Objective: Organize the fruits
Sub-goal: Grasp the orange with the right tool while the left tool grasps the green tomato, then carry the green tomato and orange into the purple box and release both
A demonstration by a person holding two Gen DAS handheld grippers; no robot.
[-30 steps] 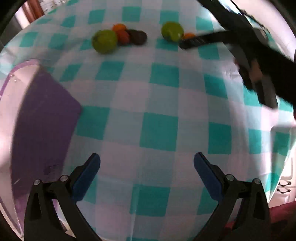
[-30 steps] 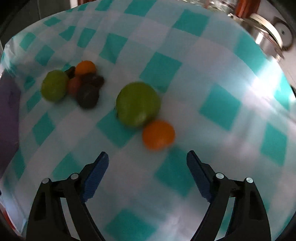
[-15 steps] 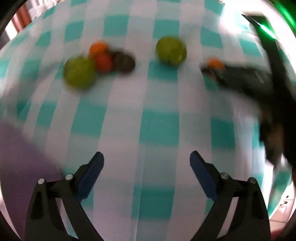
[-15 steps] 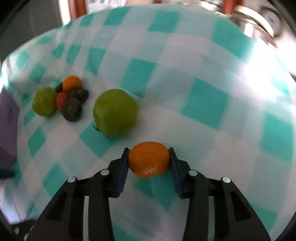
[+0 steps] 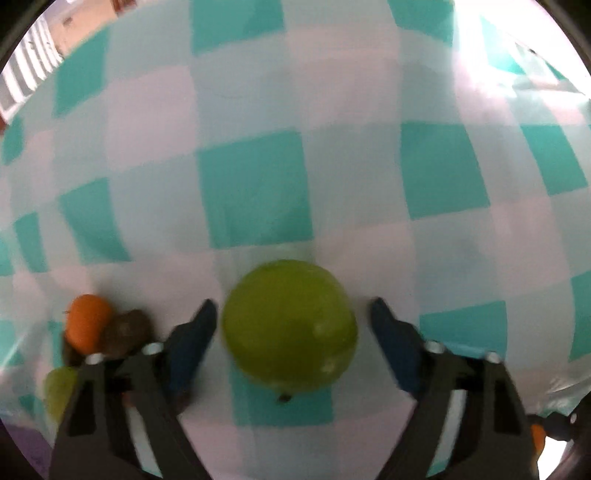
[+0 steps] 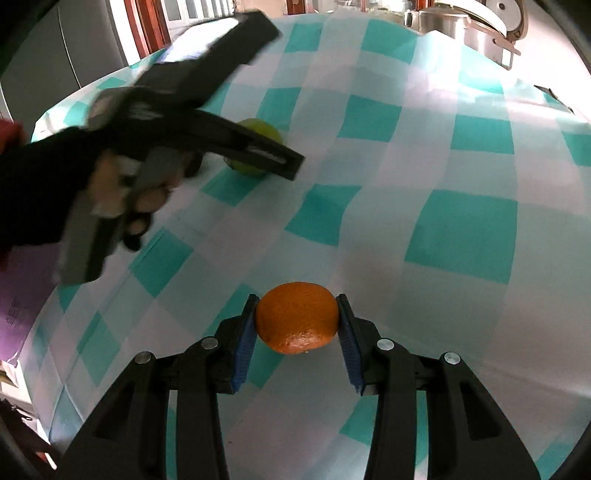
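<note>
Black two-finger left gripper [image 5: 290, 325] with blue pads has come down over the big round green fruit [image 5: 290, 328], which a second ago lay far off across the cloth; its jaws, then spread wide over bare checks, are now closing, with the fruit between them and thin gaps showing on both sides. To its left huddles the small pile: a little orange fruit [image 5: 88, 322] touching a dark brown fruit [image 5: 127, 330], with a smaller, blurred green fruit [image 5: 61, 387] below them, partly hidden by the left finger. Farther right, the black right gripper [image 6: 297, 321], which was open above the round orange tangerine [image 6: 297, 317] a second ago, now has both blue pads pressed on its sides and holds it just above the cloth. From that camera a gloved hand [image 6: 122, 192] and the body of the left gripper block part of the green fruit. Everything lies on a teal-and-white checked tablecloth [image 5: 255, 199]. A purple board [image 6: 20, 295] sits at the cloth's left edge, and steel pots [image 6: 476, 26] stand beyond the far right edge.
</note>
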